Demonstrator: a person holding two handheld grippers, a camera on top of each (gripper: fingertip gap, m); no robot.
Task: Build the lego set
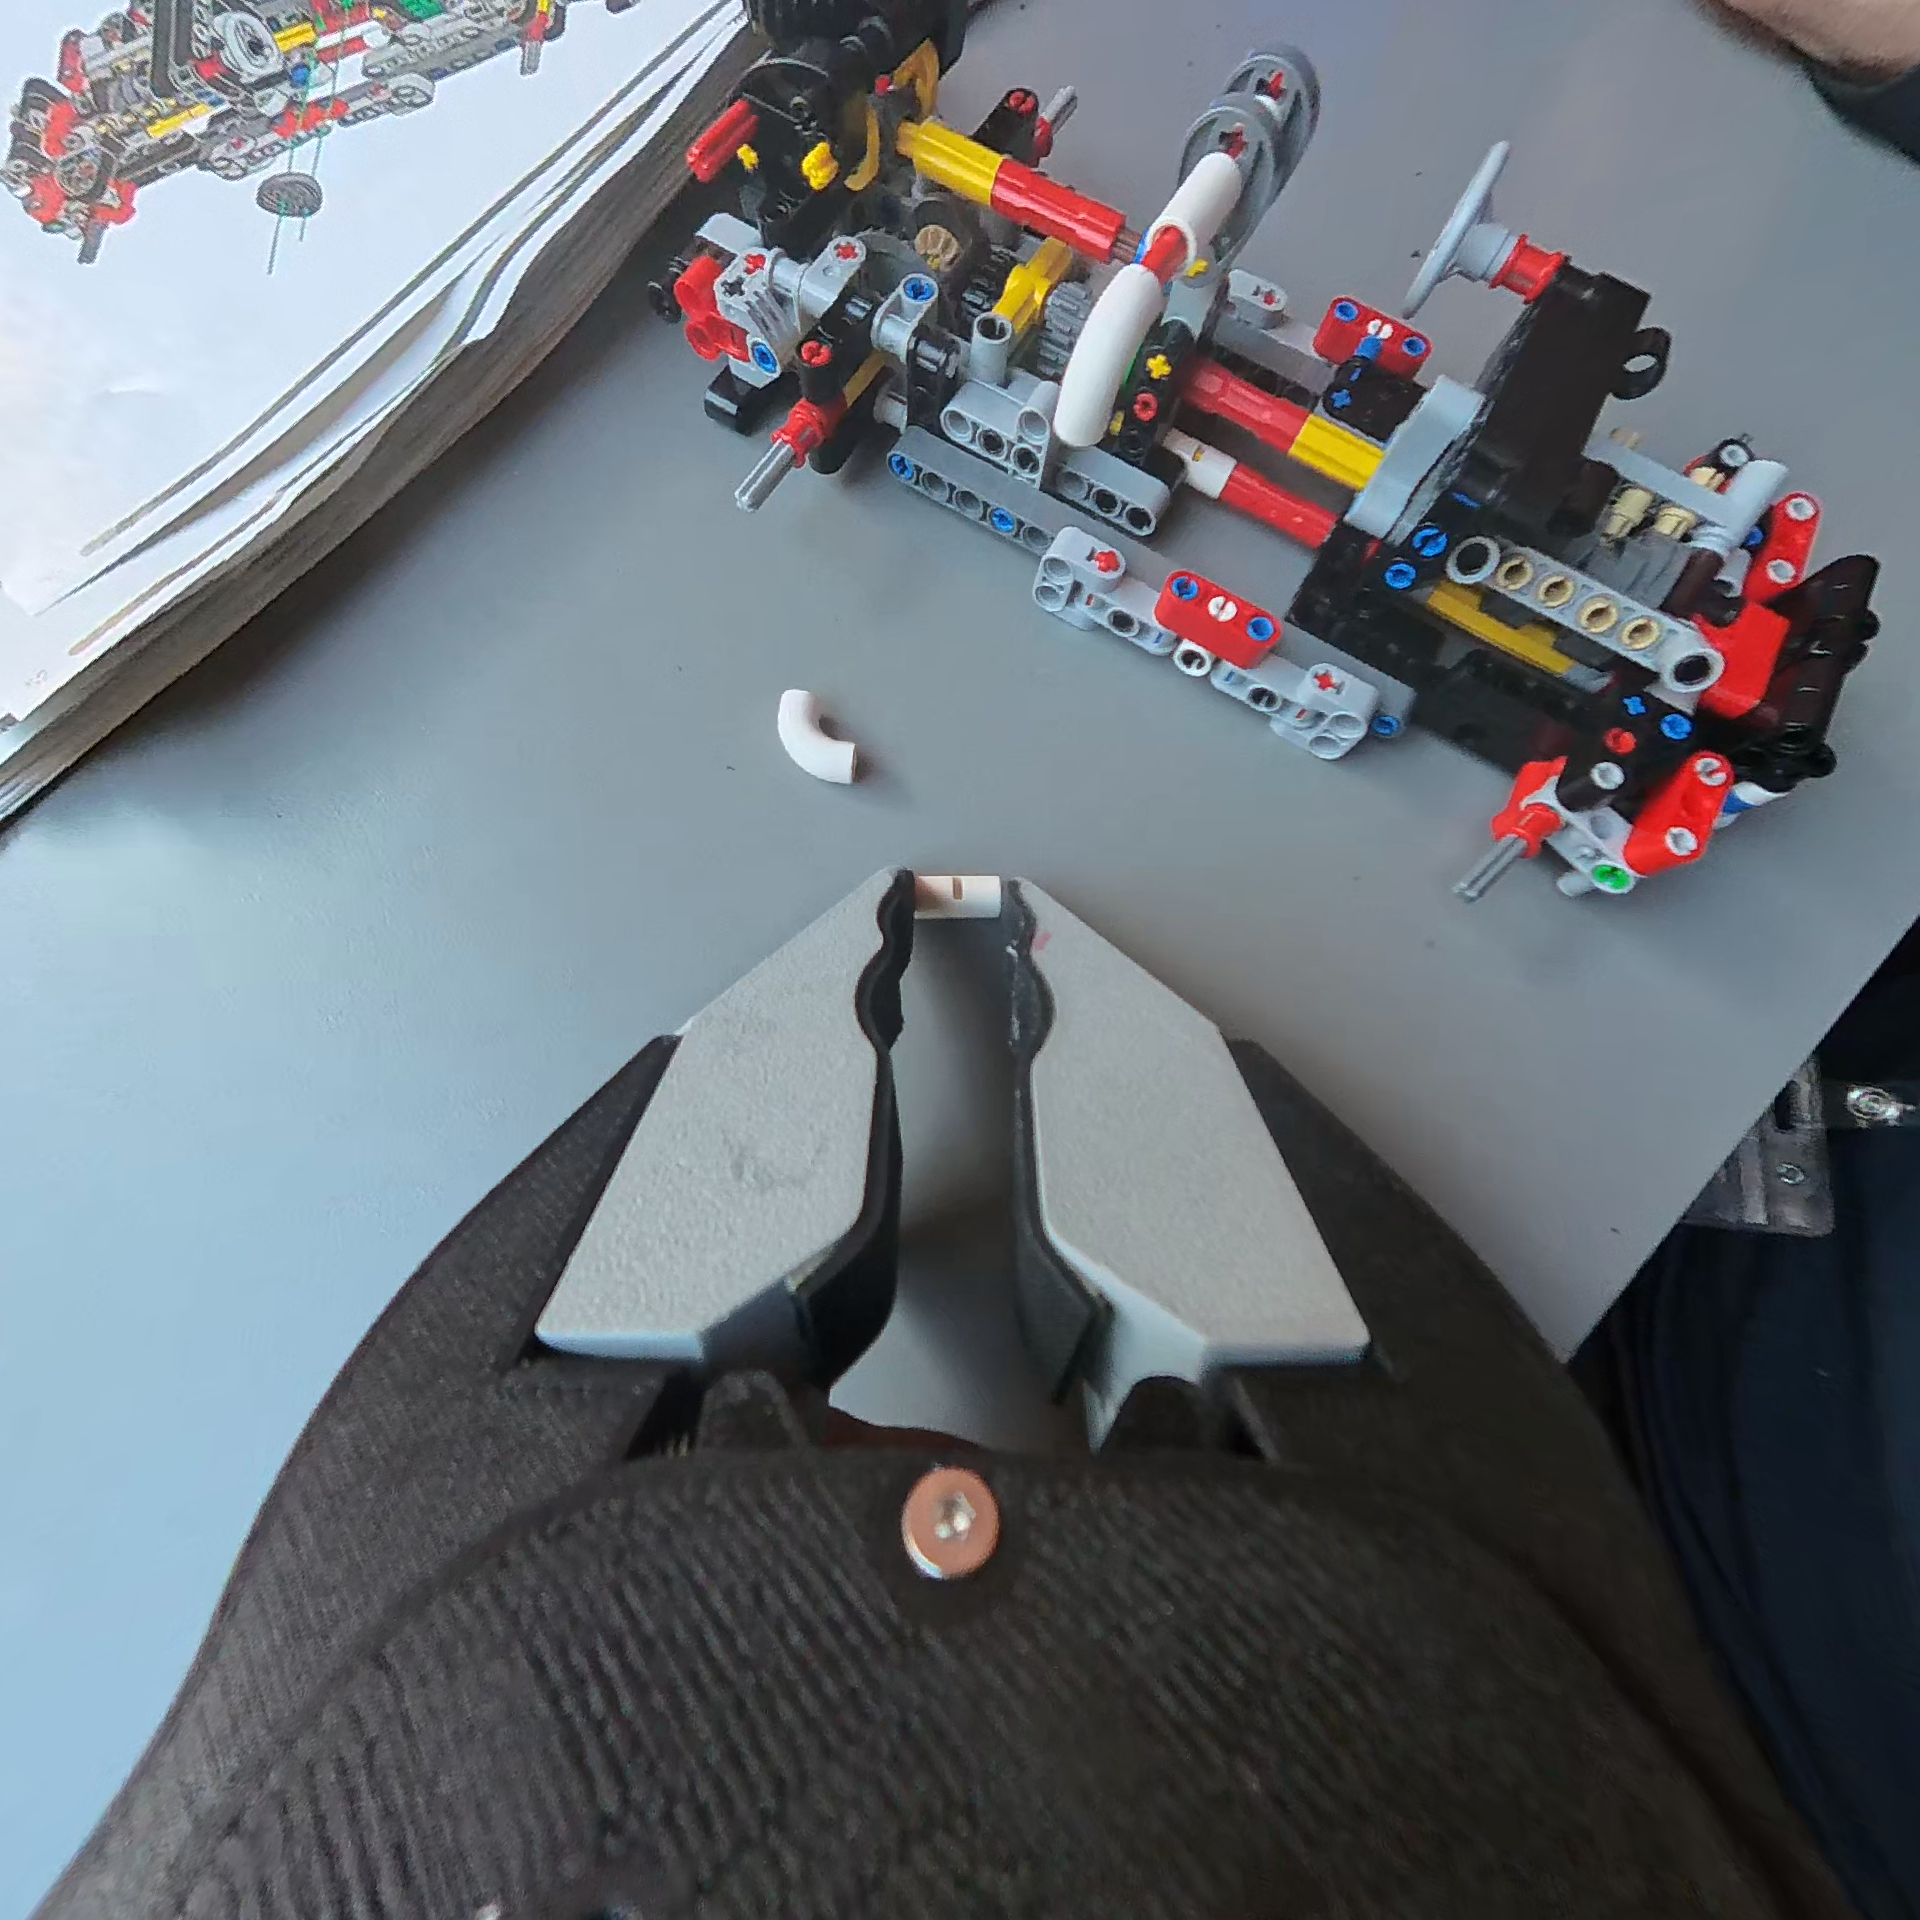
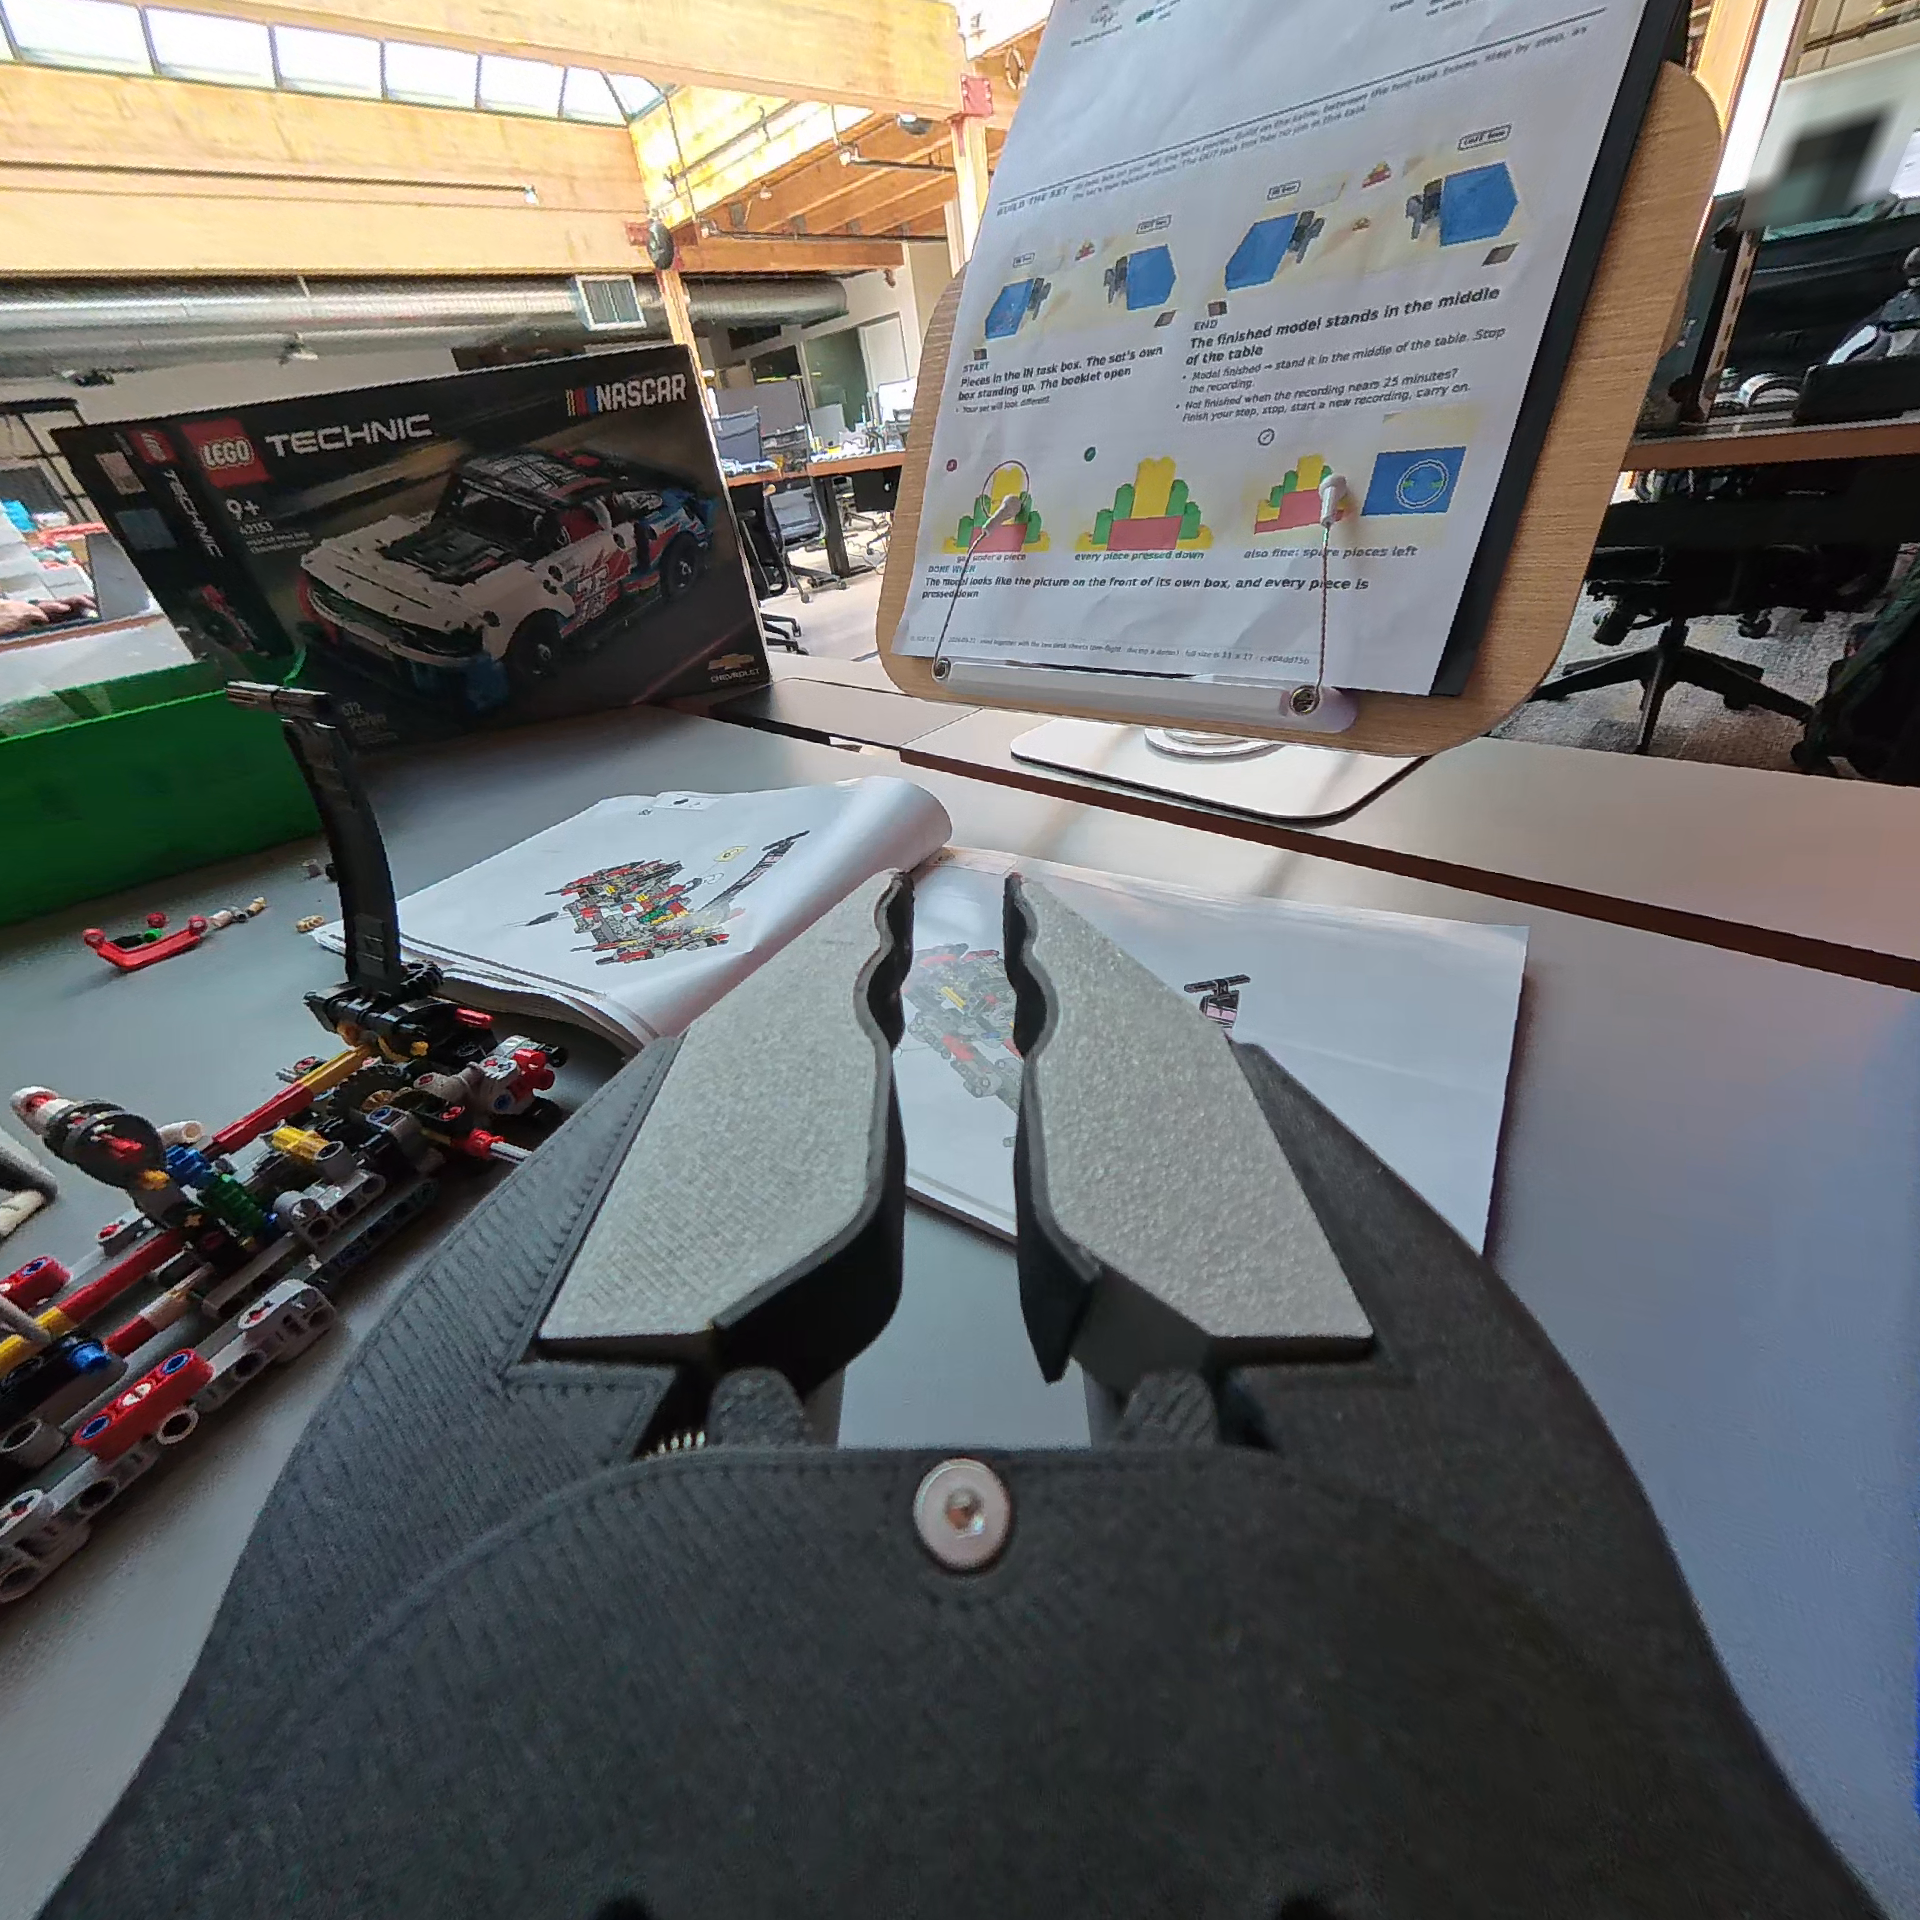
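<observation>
My left gripper (image 1: 958,896) is shut on a small white cylindrical connector piece (image 1: 958,898), held crosswise at the fingertips above the grey table (image 1: 416,935). A white curved elbow piece (image 1: 812,736) lies on the table just ahead of it. The partly built brick vehicle chassis (image 1: 1247,436) lies beyond, to the upper right; it also shows in the right wrist view (image 2: 208,1195). My right gripper (image 2: 956,904) is open and empty, held above the open instruction booklet (image 2: 665,914).
The booklet also fills the upper left of the left wrist view (image 1: 260,312). In the right wrist view the set's box (image 2: 436,540) stands at the back, a green bin (image 2: 135,790) at left, a sheet on a wooden stand (image 2: 1299,364) behind. A red piece (image 2: 145,945) lies loose.
</observation>
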